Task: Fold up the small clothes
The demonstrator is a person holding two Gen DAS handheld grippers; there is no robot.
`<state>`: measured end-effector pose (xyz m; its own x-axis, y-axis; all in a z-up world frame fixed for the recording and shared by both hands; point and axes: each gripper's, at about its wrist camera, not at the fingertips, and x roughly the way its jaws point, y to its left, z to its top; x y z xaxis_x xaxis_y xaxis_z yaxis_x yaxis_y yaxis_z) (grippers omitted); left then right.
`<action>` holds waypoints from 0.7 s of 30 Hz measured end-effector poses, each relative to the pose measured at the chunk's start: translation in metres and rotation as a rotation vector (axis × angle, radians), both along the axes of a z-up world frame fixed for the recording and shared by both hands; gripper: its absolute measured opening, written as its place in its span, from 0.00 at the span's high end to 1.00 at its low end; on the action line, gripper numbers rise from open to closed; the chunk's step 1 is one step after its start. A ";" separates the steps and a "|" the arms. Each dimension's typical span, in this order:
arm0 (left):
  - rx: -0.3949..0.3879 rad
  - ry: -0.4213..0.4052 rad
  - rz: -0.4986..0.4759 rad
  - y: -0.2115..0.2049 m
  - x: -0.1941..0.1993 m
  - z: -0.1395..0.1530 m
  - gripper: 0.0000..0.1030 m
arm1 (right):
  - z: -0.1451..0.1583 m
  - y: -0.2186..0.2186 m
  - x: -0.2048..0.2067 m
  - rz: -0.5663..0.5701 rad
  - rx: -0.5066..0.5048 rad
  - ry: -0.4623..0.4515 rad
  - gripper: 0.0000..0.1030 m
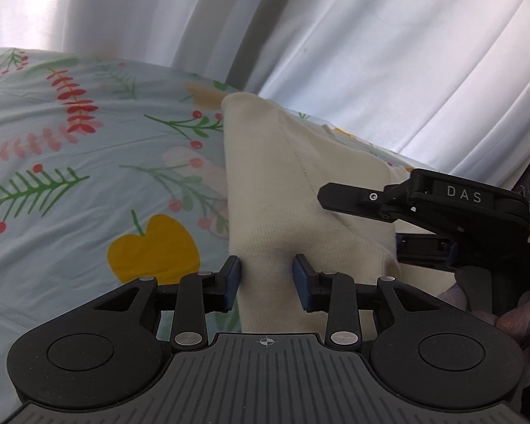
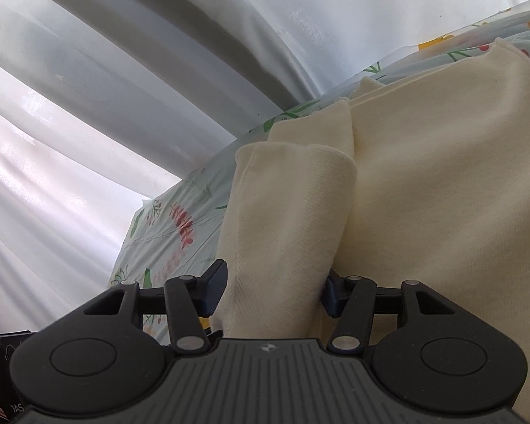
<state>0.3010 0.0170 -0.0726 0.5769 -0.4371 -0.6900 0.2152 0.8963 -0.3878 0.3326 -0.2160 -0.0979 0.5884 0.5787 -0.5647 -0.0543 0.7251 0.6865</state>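
A small cream knit garment [image 1: 293,190] lies on a floral bedsheet [image 1: 88,176]. My left gripper [image 1: 266,281] has its blue pads either side of the garment's near edge, with a gap still between them. In the right wrist view the same garment [image 2: 424,176] has a folded sleeve or flap [image 2: 282,229] running between the open fingers of my right gripper [image 2: 272,293]. The right gripper also shows in the left wrist view [image 1: 364,222], at the garment's right side, held by a gloved hand.
White curtains [image 1: 371,35] hang behind the bed, also seen in the right wrist view [image 2: 123,70]. The floral sheet [image 2: 166,226] extends left of the garment.
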 end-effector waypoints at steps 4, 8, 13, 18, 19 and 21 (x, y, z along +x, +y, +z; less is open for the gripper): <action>0.017 -0.005 -0.010 0.000 -0.001 0.000 0.61 | 0.004 0.009 -0.001 -0.003 -0.091 -0.016 0.79; 0.010 -0.052 0.031 0.007 -0.008 0.016 0.62 | 0.026 0.023 -0.015 0.012 -0.255 -0.145 0.87; 0.015 -0.063 0.014 -0.003 -0.003 0.021 0.62 | 0.060 0.017 -0.042 -0.030 -0.409 -0.302 0.88; 0.032 -0.041 -0.078 -0.040 -0.005 0.011 0.62 | 0.064 -0.025 -0.061 -0.117 -0.497 -0.310 0.88; 0.031 -0.035 -0.102 -0.048 -0.006 0.009 0.61 | 0.059 -0.034 -0.064 -0.132 -0.521 -0.289 0.88; 0.039 -0.016 -0.130 -0.061 -0.007 0.005 0.60 | 0.044 -0.053 -0.064 -0.154 -0.511 -0.209 0.87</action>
